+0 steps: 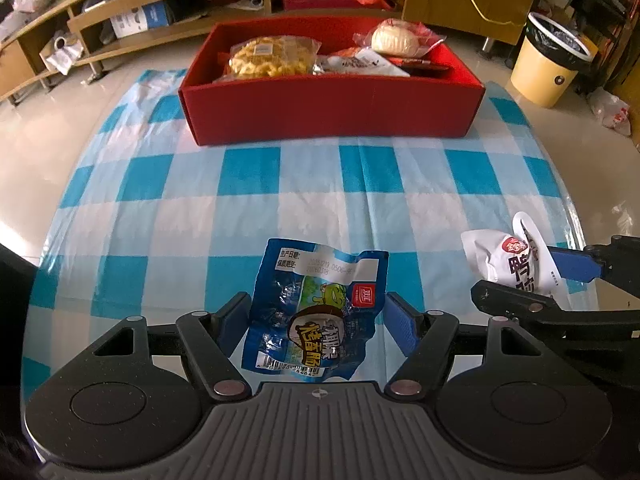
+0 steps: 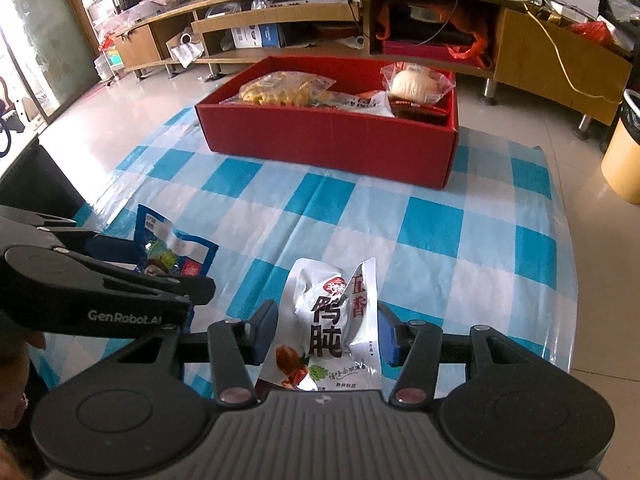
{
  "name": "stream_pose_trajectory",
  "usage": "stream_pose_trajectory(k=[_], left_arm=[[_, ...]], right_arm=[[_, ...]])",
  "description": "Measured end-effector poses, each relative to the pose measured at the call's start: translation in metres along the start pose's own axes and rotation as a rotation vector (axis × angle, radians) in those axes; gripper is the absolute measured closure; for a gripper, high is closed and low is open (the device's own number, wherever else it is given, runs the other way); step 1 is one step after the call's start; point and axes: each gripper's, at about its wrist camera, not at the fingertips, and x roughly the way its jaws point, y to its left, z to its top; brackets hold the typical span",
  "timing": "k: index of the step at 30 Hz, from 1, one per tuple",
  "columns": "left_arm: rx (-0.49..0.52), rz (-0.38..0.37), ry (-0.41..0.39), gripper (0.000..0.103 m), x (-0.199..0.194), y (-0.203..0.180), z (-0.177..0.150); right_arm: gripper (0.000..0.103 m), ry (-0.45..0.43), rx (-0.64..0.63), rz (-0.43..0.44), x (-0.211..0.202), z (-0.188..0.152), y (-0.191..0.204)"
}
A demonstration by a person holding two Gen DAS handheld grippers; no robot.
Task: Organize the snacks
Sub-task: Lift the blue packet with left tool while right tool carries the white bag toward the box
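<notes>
Left wrist view: left tongs (image 1: 316,320) clenched on the blue foil sausage packet (image 1: 316,312), held low over the blue-and-white checked plastic sheet (image 1: 280,184). The open red cardboard box (image 1: 332,112) sits well ahead, partly filled.

Right wrist view: right tongs (image 2: 326,332) grasping the white crinkled duck-gizzard pouch (image 2: 332,320). Risk: slick film could slip from either grip in transit.

We see a home living room. A long wooden TV cabinet (image 2: 360,8) stands along the wall, its open shelves full of boxes, bags and cables. The floor (image 2: 132,120) has glossy pale tiles, a yellow waste bin (image 1: 548,60) stands beside, and a checked plastic sheet (image 1: 320,184) lies spread.
</notes>
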Motion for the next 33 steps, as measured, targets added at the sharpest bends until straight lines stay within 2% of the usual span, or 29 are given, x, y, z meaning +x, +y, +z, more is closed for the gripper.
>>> stream_pose_trajectory(k=[23, 33], left_arm=[[-0.032, -0.017, -0.107, 0.026, -0.029, 0.004, 0.017], [-0.062, -0.013, -0.168, 0.026, -0.038, 0.007, 0.043]], right_arm=[[0.054, -0.138, 0.014, 0.012, -0.033, 0.019, 0.003], [0.054, -0.197, 0.025, 0.012, -0.037, 0.042, -0.002]])
